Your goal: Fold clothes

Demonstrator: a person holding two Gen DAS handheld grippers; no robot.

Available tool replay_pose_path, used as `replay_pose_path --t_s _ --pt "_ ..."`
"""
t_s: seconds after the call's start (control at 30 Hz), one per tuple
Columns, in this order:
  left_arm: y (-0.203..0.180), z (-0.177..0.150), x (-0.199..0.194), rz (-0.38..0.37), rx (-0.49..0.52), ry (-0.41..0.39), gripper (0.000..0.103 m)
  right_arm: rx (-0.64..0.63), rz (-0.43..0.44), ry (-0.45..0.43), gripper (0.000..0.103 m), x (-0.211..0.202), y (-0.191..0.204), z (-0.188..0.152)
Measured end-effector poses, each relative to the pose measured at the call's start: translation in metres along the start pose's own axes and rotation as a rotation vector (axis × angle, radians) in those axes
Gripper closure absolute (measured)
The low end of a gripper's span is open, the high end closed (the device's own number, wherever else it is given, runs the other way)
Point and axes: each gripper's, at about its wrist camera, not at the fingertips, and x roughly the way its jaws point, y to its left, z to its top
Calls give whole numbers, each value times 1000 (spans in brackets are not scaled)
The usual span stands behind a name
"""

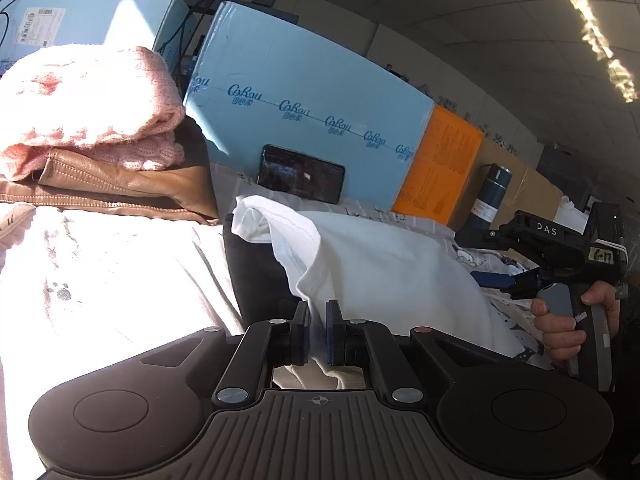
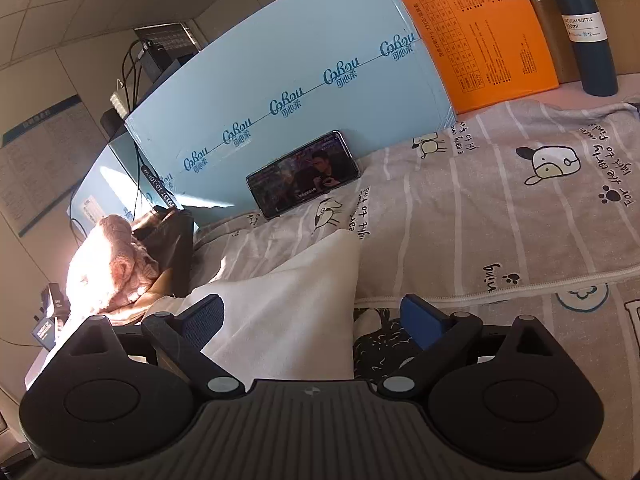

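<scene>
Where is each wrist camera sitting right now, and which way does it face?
Left wrist: behind the left gripper, shut on the white garment, facing the pink knit, brown jacket and blue box; the person's hand on the other gripper shows.
Right wrist: behind the open right gripper, above the cartoon sheet; no hand shows.
Shared: garment, box, phone, bottle.

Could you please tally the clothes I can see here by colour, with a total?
White: 1, the shirt pinched in the left gripper
Pink: 1, the knit sweater
Brown: 1, the leather jacket
Total: 3
</scene>
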Motion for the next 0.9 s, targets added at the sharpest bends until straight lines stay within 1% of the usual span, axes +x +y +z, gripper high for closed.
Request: replay_pose_path --t_s 0.07,0.17,0.2,0.23,0.27,0.3,0.33,0.37,0.4,0.43,0.47,0.53,0.57,0.7,0.77,0.8,0.83,0.9 --pt "3 -1 -4 25 3 18 97 15 12 1 8 1 -4 -2" --pt "6 -3 -9 102 60 80 96 25 28 1 8 3 -8 -4" --pt "7 -3 -12 125 87 94 94 21 31 2 8 2 -8 -5" --pt "7 -1 -14 148 107 85 92 18 34 2 8 2 -8 -5" --pt "6 3 -16 170 123 69 88 16 39 3 8 2 -8 -6" --pt "5 6 -19 193 138 53 82 13 44 4 8 2 -7 -6" --pt "4 10 -21 215 154 37 66 11 49 4 8 2 -7 -6" --pt "1 15 -20 224 169 9 46 13 52 2 8 2 -7 -7" --pt "-4 21 -18 228 184 -23 39 14 55 -1 8 2 -7 -7" --pt "-9 27 -16 232 199 -55 29 17 55 -5 8 1 -8 -7" --pt "-15 33 -11 238 226 -73 24 19 55 -9 8 0 -8 -7" --pt "-28 41 7 276 285 -84 19 19 49 -16 8 -1 -9 -8" --pt "-33 45 18 297 315 -81 18 17 43 -19 8 -1 -9 -8" --pt "-32 46 59 352 387 35 18 3 16 -29 8 -2 -8 -11" --pt "-23 42 74 404 395 109 18 -7 8 -30 8 -2 -7 -12" --pt "-18 41 76 418 387 131 18 -9 13 -27 7 -2 -7 -13" --pt "-13 40 76 428 376 147 18 -11 18 -26 7 -2 -7 -13" --pt "-7 40 71 476 368 150 18 -14 28 -23 7 -3 -6 -14"
